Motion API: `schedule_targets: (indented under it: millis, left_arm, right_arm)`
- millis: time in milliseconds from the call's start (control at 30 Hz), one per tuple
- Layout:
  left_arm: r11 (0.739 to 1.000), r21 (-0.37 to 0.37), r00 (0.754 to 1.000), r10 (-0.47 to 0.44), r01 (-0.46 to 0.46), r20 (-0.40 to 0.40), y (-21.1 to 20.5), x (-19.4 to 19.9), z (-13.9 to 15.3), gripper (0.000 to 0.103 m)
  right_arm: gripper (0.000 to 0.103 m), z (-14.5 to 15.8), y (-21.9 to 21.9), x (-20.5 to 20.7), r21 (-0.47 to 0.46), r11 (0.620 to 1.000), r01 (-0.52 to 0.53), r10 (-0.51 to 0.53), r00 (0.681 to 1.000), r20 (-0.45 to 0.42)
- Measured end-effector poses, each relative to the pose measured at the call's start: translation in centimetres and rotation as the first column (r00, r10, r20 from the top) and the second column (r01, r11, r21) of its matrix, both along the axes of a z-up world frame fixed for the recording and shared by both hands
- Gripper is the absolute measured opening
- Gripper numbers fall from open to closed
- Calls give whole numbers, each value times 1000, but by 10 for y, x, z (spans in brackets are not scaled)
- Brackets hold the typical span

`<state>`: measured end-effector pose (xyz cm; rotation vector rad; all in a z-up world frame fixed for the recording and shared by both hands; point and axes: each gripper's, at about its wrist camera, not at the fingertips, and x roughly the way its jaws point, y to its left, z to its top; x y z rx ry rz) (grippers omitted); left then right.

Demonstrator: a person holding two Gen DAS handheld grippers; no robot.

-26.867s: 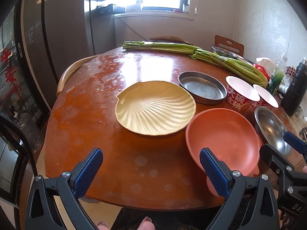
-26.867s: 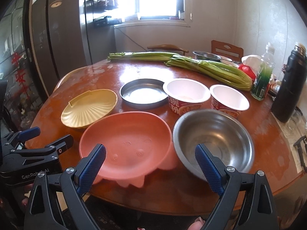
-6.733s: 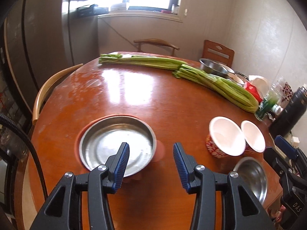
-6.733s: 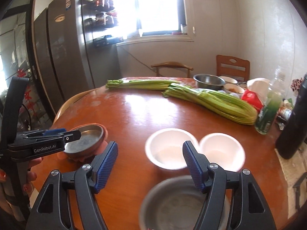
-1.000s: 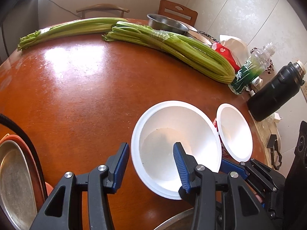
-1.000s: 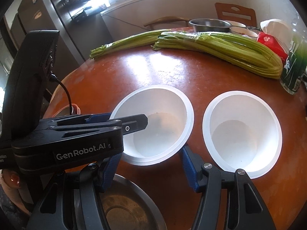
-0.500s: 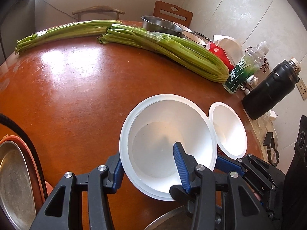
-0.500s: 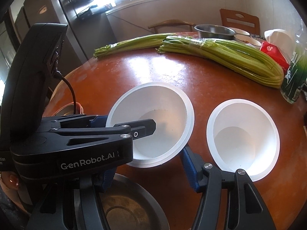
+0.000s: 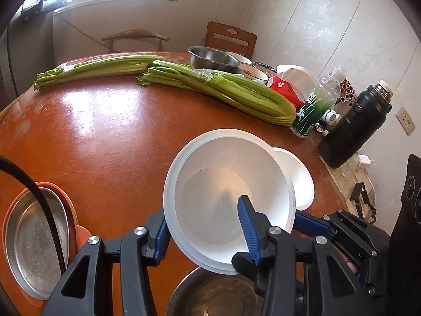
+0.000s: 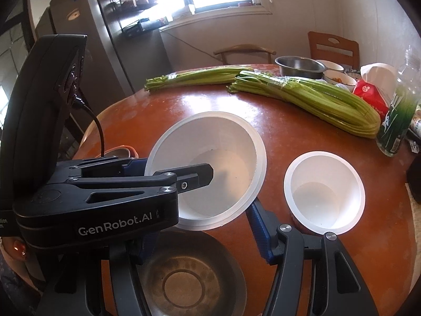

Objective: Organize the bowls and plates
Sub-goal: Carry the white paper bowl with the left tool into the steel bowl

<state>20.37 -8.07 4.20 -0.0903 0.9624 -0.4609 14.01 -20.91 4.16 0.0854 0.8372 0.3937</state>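
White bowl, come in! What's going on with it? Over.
Left gripper clamped on rim of white bowl. Right gripper flanks it, grip unclear. Bowl tilted, raised over steel bowl. Small white bowl close beside.

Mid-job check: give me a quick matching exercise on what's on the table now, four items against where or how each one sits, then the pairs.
Items:
1. larger white bowl
2. smaller white bowl
3. steel bowl
4. steel plate

Places:
A. sits on the orange plate, at the left of the left wrist view
B. nearest the cameras, below the held bowl
C. stands on the table, with no gripper on it
D. tilted, rim pinched by the left gripper, right gripper around its sides

Pairs: 1-D, 2-C, 3-B, 4-A
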Motion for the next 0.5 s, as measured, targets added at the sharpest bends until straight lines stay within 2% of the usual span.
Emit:
schedule_targets:
  millis: [500]
  left_arm:
    - [1000, 4, 998, 12, -13, 59, 4, -50, 25, 48]
  right_arm:
    - [64, 20, 4, -46, 0, 1000, -26, 26, 998, 52]
